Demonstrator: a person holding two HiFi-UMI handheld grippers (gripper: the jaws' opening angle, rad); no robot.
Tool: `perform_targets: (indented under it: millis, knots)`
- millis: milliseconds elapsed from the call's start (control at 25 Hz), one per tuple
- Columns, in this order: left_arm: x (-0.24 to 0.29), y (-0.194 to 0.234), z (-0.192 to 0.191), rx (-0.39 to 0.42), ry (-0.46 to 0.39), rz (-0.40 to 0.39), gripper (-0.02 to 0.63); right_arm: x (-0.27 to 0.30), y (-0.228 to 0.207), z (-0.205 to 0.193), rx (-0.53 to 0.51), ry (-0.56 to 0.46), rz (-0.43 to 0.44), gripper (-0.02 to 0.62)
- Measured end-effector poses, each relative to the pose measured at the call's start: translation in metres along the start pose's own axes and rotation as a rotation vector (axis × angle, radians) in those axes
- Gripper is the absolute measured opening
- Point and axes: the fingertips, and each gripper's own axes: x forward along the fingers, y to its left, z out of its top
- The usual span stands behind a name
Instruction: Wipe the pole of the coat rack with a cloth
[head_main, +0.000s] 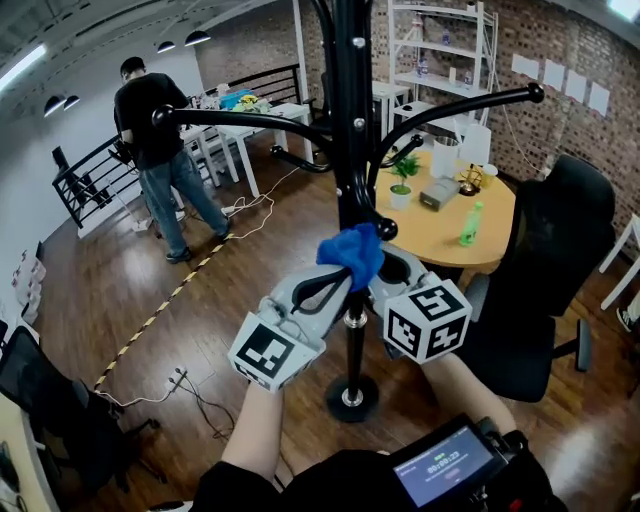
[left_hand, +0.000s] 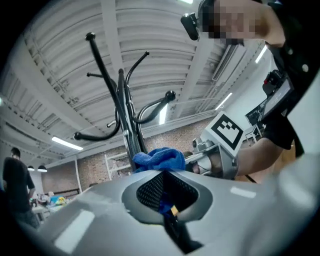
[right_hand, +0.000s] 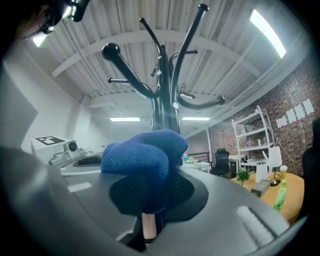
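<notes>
Head view — upturned left gripper (head_main: 333, 283) — cloth (head_main: 352, 252)

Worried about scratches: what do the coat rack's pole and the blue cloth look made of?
The pole looks like metal tubing with glossy black paint: sharp highlights, small bright screw heads. The cloth seems a soft, matte microfibre or terry: fuzzy nap, plump folds. Neither is certain from looks alone.

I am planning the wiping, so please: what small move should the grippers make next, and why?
Probably slide both down the pole together. The left gripper and right gripper are each shut on the cloth, which seems pressed against the pole just under the hooks; bare pole lies below.
</notes>
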Motion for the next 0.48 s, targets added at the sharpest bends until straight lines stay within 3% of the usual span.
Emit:
perform_targets:
  millis: [160, 480]
  knots:
    - [-0.007, -0.02, -0.054, -0.075, 0.101, -0.036, 0.003, -0.004, -0.003, -0.063, 0.055, 0.105, -0.028, 0.051]
    - [-0.014, -0.041, -0.128, -0.055, 0.301, -0.096, 0.003, -0.004, -0.01, -0.148, 0.109, 0.283, -0.077, 0.051]
